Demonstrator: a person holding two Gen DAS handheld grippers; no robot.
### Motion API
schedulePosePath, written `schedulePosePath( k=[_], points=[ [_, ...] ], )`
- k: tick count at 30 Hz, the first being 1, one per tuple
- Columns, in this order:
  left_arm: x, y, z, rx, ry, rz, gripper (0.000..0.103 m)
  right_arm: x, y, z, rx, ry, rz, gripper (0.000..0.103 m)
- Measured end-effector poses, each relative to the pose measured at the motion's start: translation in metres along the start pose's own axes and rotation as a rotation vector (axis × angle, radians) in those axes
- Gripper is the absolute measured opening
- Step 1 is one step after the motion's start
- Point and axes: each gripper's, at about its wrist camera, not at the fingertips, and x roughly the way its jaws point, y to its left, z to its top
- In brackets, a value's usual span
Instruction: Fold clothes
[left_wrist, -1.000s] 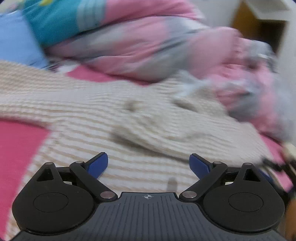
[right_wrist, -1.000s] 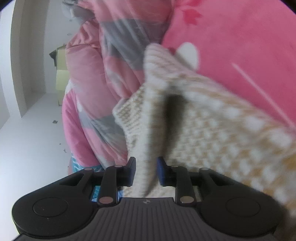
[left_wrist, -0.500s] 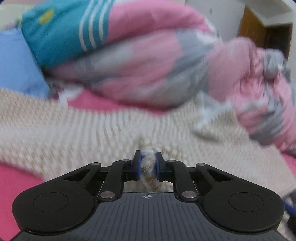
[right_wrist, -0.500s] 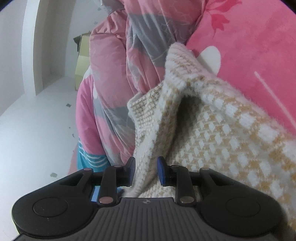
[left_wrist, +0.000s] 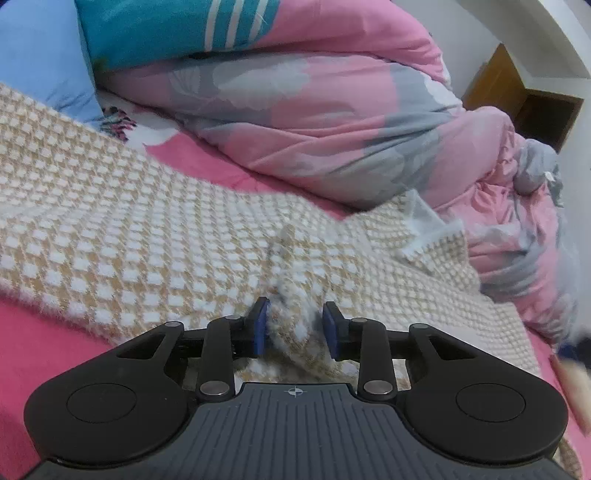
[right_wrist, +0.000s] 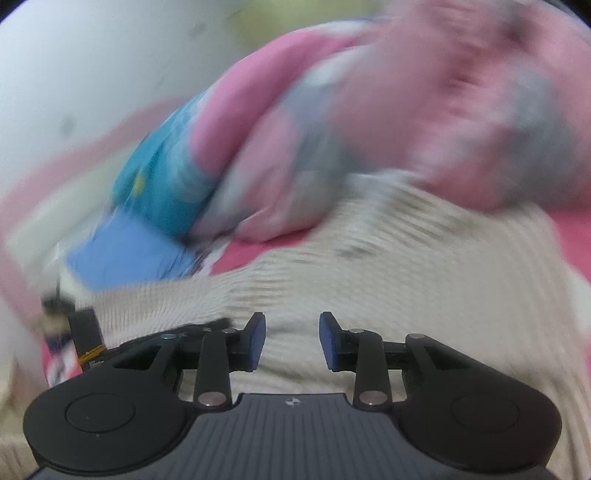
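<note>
Your left gripper (left_wrist: 295, 328), fingers part-spread, straddles raised ridge of checked knit sweater (left_wrist: 147, 229) dead ahead; garment stretches away leftward across pink bed (left_wrist: 33, 350). Your right gripper (right_wrist: 291, 341), spread, empty, hovers over same knit; view blurred.

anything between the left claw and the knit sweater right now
Nothing visible does. The left claw sits right on the knit sweater, its fingers apart around a raised ridge of the knit. The pink quilt lies beyond it.
</note>
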Motion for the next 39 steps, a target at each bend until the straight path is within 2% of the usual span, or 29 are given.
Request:
schedulePosePath(
  k=[5,8,10,12,14,16,17,19,21,24,26,27,28,30,33,35,37,39],
  points=[
    [-0.002,0.002,-0.001,-0.018,0.01,-0.014,0.031,0.096,0.064,0.023,-0.233,0.158,-0.027,0.032],
    [-0.005,0.004,-0.003,-0.025,0.007,-0.018,0.031,0.152,0.078,0.022,-0.317,0.247,-0.081,0.028],
    [-0.006,0.004,-0.004,-0.021,0.007,-0.012,0.031,0.191,0.073,0.016,-0.329,0.31,-0.138,0.027],
    [-0.005,0.004,-0.004,-0.022,0.008,-0.007,0.031,0.207,0.058,0.014,-0.253,0.305,-0.157,0.028],
    [-0.005,0.004,-0.004,-0.022,0.005,-0.008,0.031,0.202,0.046,0.021,-0.159,0.241,-0.139,0.028],
    [-0.006,0.002,-0.005,-0.016,0.004,-0.005,0.031,0.184,0.04,0.03,-0.131,0.154,-0.113,0.031],
    [-0.006,0.002,-0.005,-0.015,0.004,-0.004,0.031,0.179,0.037,0.033,-0.144,0.145,-0.105,0.035],
    [-0.005,0.002,-0.005,-0.014,0.002,-0.002,0.031,0.181,0.032,0.036,-0.173,0.177,-0.087,0.06],
    [-0.005,0.001,-0.005,-0.01,-0.002,0.002,0.031,0.193,0.03,0.032,-0.213,0.241,-0.077,0.067],
    [-0.002,0.003,-0.002,-0.02,-0.011,-0.013,0.027,0.207,0.027,0.022,-0.268,0.302,-0.068,0.066],
    [0.0,0.005,0.001,-0.028,-0.017,-0.025,0.024,0.205,0.025,0.02,-0.262,0.292,-0.025,0.035],
    [0.001,0.006,0.002,-0.032,-0.02,-0.031,0.022,0.201,0.025,0.021,-0.256,0.281,-0.014,0.025],
    [0.002,0.006,0.004,-0.036,-0.023,-0.037,0.021,0.197,0.028,0.02,-0.273,0.262,-0.027,0.021],
    [0.006,0.007,0.006,-0.038,-0.021,-0.043,0.021,0.189,0.036,0.018,-0.333,0.222,-0.062,0.019],
    [0.012,0.008,0.008,-0.044,-0.006,-0.036,0.022,0.185,0.032,0.019,-0.338,0.193,-0.076,0.019],
    [0.012,0.006,0.008,-0.041,-0.007,-0.024,0.024,0.193,0.03,0.014,-0.34,0.189,-0.099,0.023],
    [0.011,0.005,0.008,-0.039,-0.008,-0.012,0.025,0.193,0.028,0.014,-0.32,0.162,-0.119,0.04],
    [0.006,0.001,0.008,-0.022,-0.033,0.018,0.03,0.172,0.02,0.021,-0.245,0.099,-0.145,0.044]
  ],
)
